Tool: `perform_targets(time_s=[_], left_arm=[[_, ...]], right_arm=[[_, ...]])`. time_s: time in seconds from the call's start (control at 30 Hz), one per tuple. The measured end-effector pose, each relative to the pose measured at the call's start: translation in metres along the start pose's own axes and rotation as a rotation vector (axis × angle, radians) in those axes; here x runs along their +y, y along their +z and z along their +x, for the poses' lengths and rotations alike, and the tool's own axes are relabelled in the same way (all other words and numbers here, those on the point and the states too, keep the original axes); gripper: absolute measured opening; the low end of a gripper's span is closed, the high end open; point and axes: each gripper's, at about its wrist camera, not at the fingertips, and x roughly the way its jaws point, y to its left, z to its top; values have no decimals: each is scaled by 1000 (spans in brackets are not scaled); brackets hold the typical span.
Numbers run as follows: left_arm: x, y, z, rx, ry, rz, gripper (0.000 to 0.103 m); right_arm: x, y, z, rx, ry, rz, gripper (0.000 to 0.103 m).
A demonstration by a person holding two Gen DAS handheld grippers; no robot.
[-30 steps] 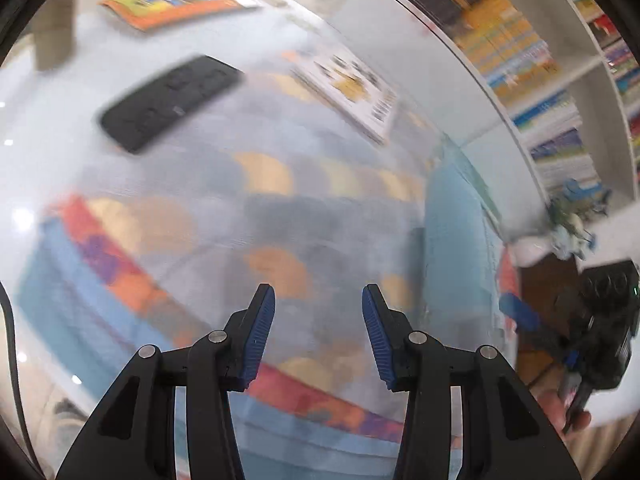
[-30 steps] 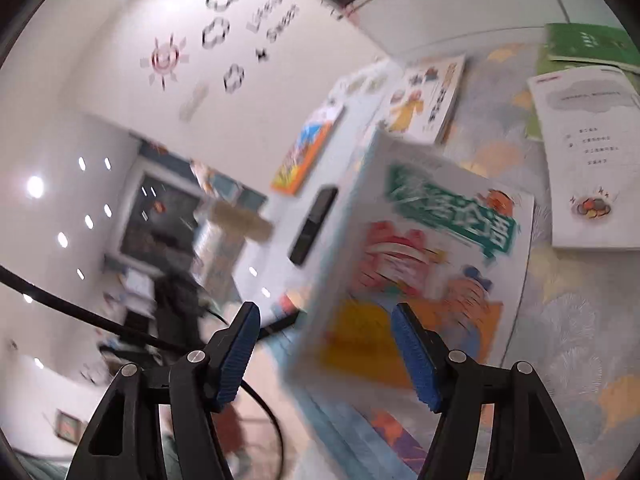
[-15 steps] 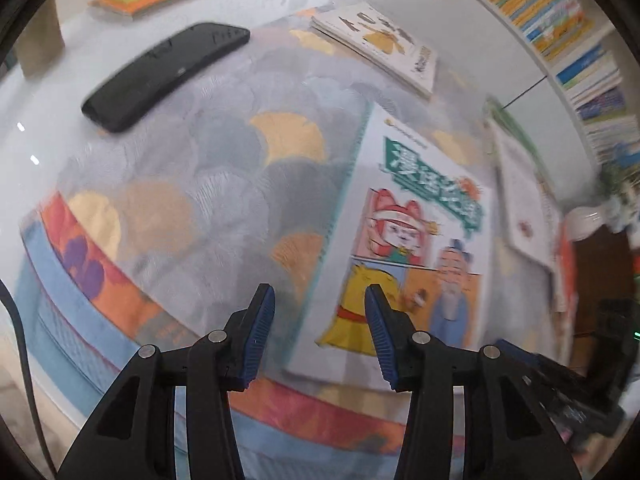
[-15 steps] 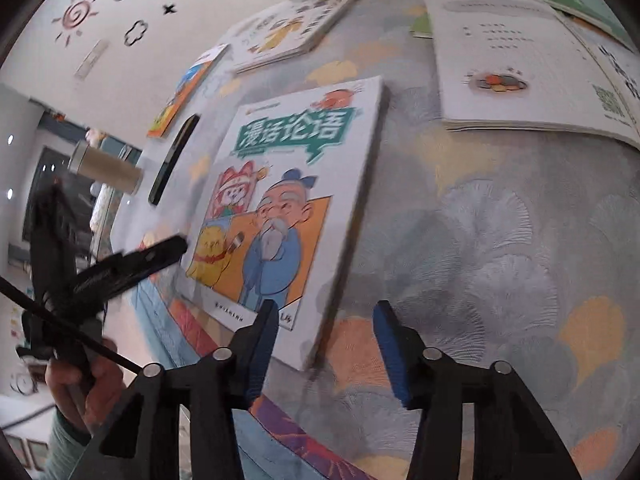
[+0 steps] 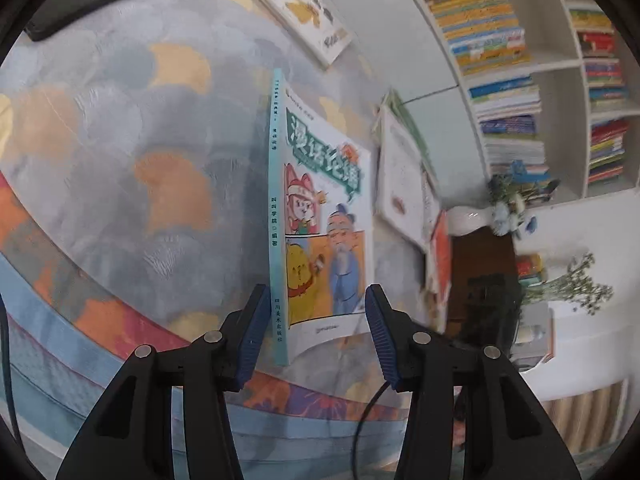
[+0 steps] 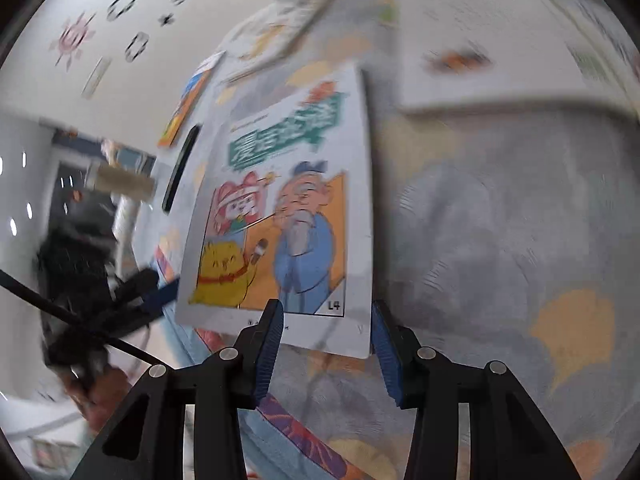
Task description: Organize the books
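Now the comic book (image 5: 320, 232) lies on the patterned surface (image 5: 120, 160) at twelve o'clock from both grippers. The left gripper (image 5: 314, 334) and right gripper (image 6: 326, 344) fingers stand partly open, holding nothing; the right have just been closing. Best slide one finger under the near edge.

The left black gripper with blue pads (image 5: 314, 330) tips down, jaws apart. The right black gripper with blue pads (image 6: 326, 346) tips down too, its jaws just closing in, gripping nothing.
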Motion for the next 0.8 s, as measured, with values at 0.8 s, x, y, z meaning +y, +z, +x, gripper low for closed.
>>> perform_targets(time_s=[0.8], left_arm=[[-13,7,33,-21,-162,-166,15]], right_arm=[[-46,-9,-22,-46,262,247,63]])
